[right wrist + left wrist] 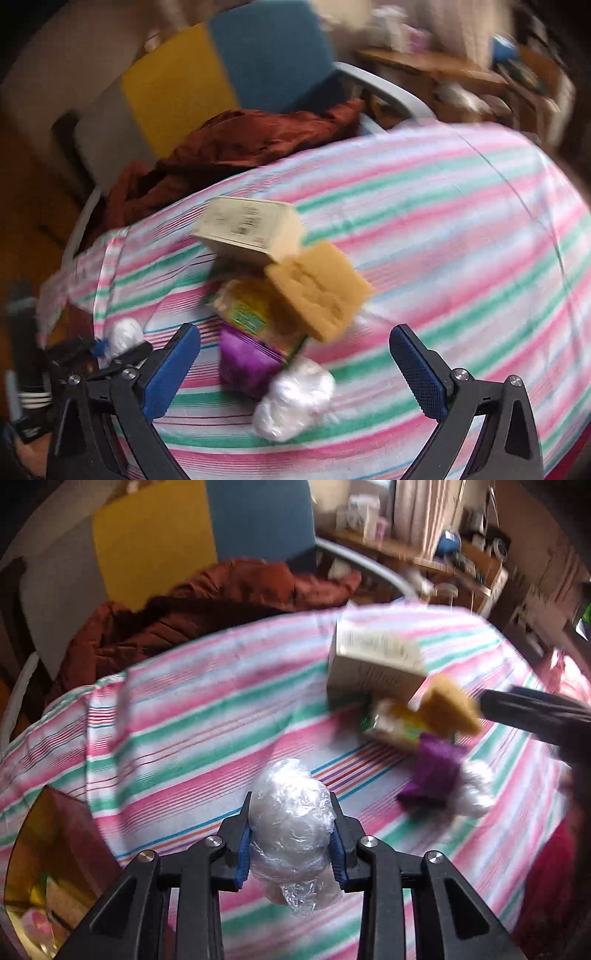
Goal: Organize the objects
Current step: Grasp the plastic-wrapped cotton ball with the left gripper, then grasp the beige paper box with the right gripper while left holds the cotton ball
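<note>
My left gripper (291, 812) is shut on a ball wrapped in clear plastic film (291, 830), held above the striped tablecloth (203, 709). It also shows in the right wrist view (123, 338) at the far left. My right gripper (295, 354) is open and empty, just in front of a pile: a cream box (247, 229), a tan sponge (317, 291), a yellow-green packet (247, 306), a purple item (245, 362) and a second film-wrapped ball (293, 398). The same pile lies right of centre in the left wrist view, with the box (373, 661) and sponge (448, 709).
A rust-red jacket (207, 605) lies on a chair at the table's far edge. Yellow and blue panels (207, 528) stand behind it. A cluttered wooden shelf (443, 554) is at the back right. An orange-tinted container (48, 864) sits at the lower left.
</note>
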The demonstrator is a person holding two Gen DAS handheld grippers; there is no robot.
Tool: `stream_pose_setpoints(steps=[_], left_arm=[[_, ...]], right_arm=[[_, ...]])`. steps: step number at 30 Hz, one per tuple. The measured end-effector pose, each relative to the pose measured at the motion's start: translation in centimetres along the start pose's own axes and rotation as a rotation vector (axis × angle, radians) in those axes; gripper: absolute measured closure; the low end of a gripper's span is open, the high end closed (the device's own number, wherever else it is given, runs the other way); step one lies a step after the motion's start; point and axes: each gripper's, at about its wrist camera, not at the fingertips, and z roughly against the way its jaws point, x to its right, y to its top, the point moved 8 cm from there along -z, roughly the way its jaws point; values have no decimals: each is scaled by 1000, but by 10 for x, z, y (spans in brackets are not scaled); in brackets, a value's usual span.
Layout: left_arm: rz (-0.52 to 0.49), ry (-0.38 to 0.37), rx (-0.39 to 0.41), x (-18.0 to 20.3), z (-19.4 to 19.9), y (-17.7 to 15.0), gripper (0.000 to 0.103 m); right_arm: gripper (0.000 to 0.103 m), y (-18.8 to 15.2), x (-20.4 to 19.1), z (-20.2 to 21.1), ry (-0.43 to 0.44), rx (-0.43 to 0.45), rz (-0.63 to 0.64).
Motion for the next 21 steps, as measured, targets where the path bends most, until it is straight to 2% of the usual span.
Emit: stream_pose_setpoints(steps=[3,7,10,14,15,16,18,20,21], left_arm=[[55,-44,46,-4,27,-8,69],[109,-81,68,-14,50,-17,69],[145,-98,82,-21,63,-25,69],[200,-99,90,-38,75,-40,69],[218,-99,87,-45,79,-46,69],[225,-97,87,-48,82,-49,69],[256,-84,88,-59,87,-60,69],[280,-71,88,-67,90,-69,69],[293,-65,89,-71,92,-73,69]], right_arm=[[0,24,-21,-11,-31,11,178],[0,47,-51,-46,-55,-60,437],[0,59,-63,-76,-101,-133,560],[1,66,-61,-114,-151,-237,613],[8,64,-59,-120,-144,-270,611],[28,62,-58,-126,-131,-296,610],[41,59,-56,-129,-122,-308,592],[45,58,-55,-123,-113,-290,574],[51,60,-55,-119,-117,-269,564]])
